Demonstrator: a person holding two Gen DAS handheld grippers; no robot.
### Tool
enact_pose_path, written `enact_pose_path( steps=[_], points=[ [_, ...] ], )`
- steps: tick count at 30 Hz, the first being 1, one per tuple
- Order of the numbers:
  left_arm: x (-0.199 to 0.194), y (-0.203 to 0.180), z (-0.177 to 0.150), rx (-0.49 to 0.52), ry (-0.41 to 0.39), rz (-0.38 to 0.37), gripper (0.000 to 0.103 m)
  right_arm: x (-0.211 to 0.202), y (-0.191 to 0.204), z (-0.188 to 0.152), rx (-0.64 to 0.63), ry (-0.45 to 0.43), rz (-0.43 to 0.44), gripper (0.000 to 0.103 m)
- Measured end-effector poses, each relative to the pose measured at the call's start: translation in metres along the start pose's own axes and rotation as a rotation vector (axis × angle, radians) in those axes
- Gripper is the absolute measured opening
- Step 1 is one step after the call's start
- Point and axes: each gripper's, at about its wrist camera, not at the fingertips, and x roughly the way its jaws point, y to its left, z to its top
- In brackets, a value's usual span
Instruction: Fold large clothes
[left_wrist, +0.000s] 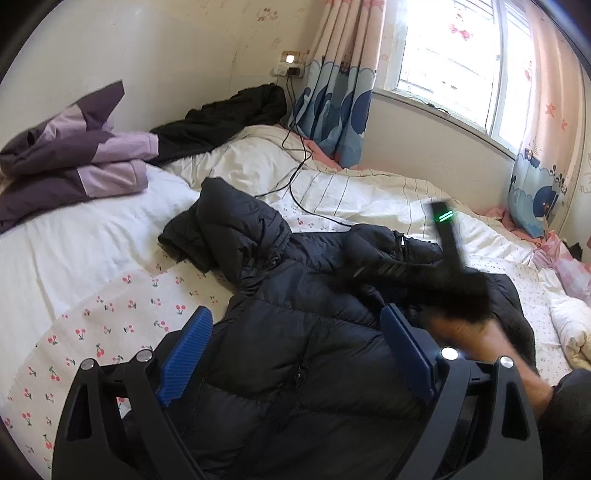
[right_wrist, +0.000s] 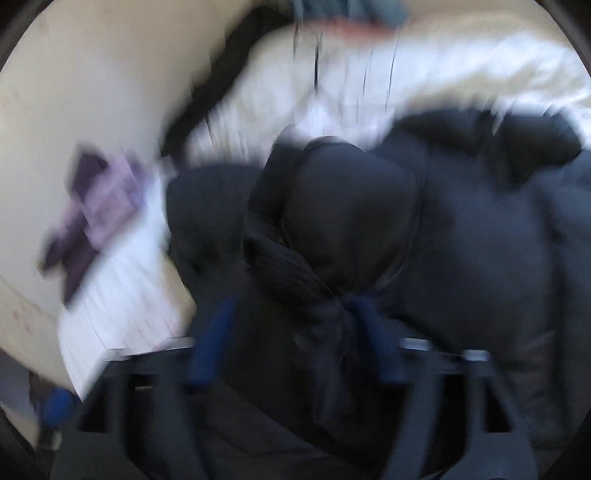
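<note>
Our right gripper (right_wrist: 295, 343) is spread above the black jacket (left_wrist: 314, 369); left gripper (left_wrist: 295, 354) spread too; the sleeve (right_wrist: 332, 221) may unfold.

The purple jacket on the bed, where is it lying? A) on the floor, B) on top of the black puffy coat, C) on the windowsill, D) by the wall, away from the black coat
D: the purple jacket sits bunched on the white bedding next to the wall, clear of the black coat spread in the middle of the bed.
</note>
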Motion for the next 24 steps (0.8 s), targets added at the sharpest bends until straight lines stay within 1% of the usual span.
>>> enact_pose_path(
  steps=[1,2,4,5,7,8,10,12,14,15,16,17,18,20,21,23,24],
  points=[
    [0.002,0.003,0.001,-0.011,0.007,-0.002,0.089,0.004,0.007,-0.003,-0.044,0.013,-0.03,0.082],
    [0.003,0.008,0.001,-0.028,0.017,-0.005,0.089,0.003,0.011,-0.004,-0.063,0.016,-0.027,0.089],
    [0.005,0.015,0.002,-0.062,0.029,0.0,0.089,-0.004,0.015,-0.005,-0.051,0.014,0.017,0.09],
    [0.005,0.02,0.002,-0.08,0.028,0.011,0.089,-0.014,0.016,-0.003,-0.04,-0.019,0.043,0.09],
    [0.006,0.025,0.002,-0.094,0.028,0.023,0.089,-0.036,0.021,0.0,-0.059,-0.104,0.09,0.09],
    [0.007,0.027,0.002,-0.1,0.032,0.03,0.089,-0.047,0.023,0.001,-0.077,-0.159,0.094,0.09],
    [0.008,0.027,0.001,-0.105,0.038,0.035,0.089,-0.059,0.022,0.006,-0.086,-0.237,0.085,0.092],
    [0.009,0.025,0.001,-0.098,0.039,0.037,0.089,-0.056,0.013,0.013,-0.044,-0.261,0.074,0.093],
    [0.01,0.023,0.002,-0.088,0.039,0.034,0.089,-0.033,-0.001,0.018,0.031,-0.224,0.085,0.095],
    [0.011,0.023,0.002,-0.085,0.04,0.032,0.089,0.0,-0.013,0.02,0.071,-0.11,0.062,0.096],
    [0.013,0.023,0.002,-0.08,0.045,0.028,0.089,0.03,-0.018,0.018,0.084,0.026,0.022,0.096],
    [0.015,0.024,0.002,-0.076,0.051,0.024,0.089,0.042,-0.017,0.016,0.048,0.063,-0.022,0.096],
    [0.016,0.026,0.002,-0.066,0.056,0.023,0.089,0.04,-0.012,0.016,0.018,0.051,-0.035,0.096],
    [0.016,0.031,0.006,-0.039,0.05,0.035,0.089,0.015,-0.01,0.017,0.053,-0.001,0.075,0.096],
    [0.015,0.035,0.009,-0.026,0.04,0.045,0.089,-0.004,-0.01,0.015,0.061,-0.032,0.105,0.096],
    [0.011,0.044,0.015,0.014,0.015,0.063,0.089,-0.055,-0.013,0.003,0.042,-0.124,0.125,0.096],
    [0.01,0.048,0.017,0.033,0.009,0.078,0.089,-0.086,-0.02,-0.008,0.041,-0.178,0.116,0.096]
  ],
)
